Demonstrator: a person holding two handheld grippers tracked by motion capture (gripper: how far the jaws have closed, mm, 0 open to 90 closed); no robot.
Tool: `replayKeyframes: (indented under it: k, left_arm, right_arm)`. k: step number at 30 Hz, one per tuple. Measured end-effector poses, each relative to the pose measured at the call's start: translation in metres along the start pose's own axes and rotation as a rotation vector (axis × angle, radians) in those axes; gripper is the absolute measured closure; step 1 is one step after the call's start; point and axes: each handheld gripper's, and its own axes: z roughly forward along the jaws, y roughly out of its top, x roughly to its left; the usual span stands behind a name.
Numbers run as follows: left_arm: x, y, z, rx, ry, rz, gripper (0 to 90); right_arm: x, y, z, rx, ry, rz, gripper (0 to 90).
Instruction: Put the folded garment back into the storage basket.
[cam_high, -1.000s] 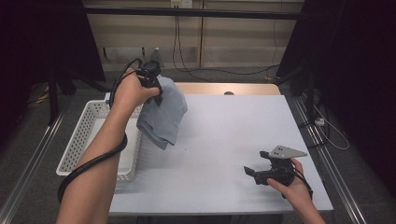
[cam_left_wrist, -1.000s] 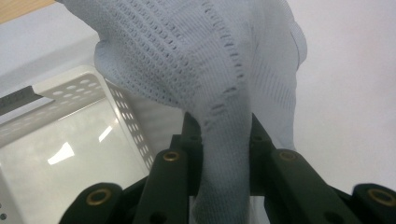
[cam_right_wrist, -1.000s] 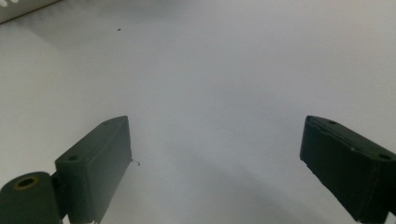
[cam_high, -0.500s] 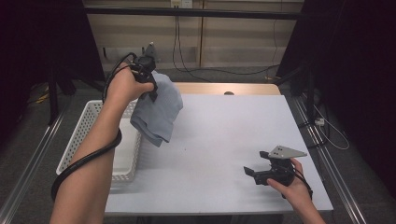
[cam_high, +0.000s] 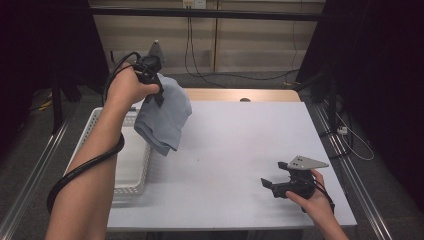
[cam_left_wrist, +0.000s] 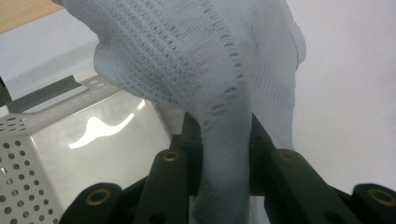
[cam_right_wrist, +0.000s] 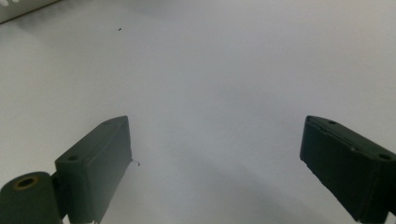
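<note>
I've got the left gripper (cam_high: 159, 96) raised high over the far left part of the white table (cam_high: 240, 145), and its jaws are clamped on a pale blue knitted cloth (cam_high: 164, 117). The cloth hangs free from the jaws, clear of the table, its lower edge dangling just above the right rim of the white perforated basket (cam_high: 131, 186). In the left gripper view I see the cloth (cam_left_wrist: 224, 93) bunched into a narrow neck where it passes between my two black jaws, then spreading wide beyond them, with the basket (cam_left_wrist: 56, 154) below and to one side, its glossy floor catching a glare. The black cable from this gripper loops down around the person's forearm.

Over on my right, the right gripper (cam_high: 268, 184) sits low at the near right part of the table, well apart from the basket and the cloth. In the right gripper view its jaws stand spread wide, nothing between them, just bare table (cam_right_wrist: 224, 70) ahead with a tiny dark speck far off.
</note>
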Motion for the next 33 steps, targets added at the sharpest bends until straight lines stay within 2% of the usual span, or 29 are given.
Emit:
replayKeyframes:
  k: [9,14,26,33]
  left_arm:
    - [0.006,-0.001,-0.008,0.007,0.007,-0.014,76.1]
    - [0.012,-0.003,-0.011,0.002,-0.004,-0.029,76.1]
    - [0.03,-0.01,-0.016,-0.012,0.028,-0.08,76.0]
    - [0.04,-0.012,-0.018,-0.022,0.052,-0.08,76.0]
  right_arm:
    - [0.0,0.0,0.0,0.0,0.0,0.001,8.8]
    - [0.001,0.0,0.0,0.0,0.001,-0.001,8.8]
    - [0.001,0.001,-0.001,-0.003,0.001,-0.001,8.8]
    - [0.002,0.001,-0.001,-0.004,0.002,-0.002,8.8]
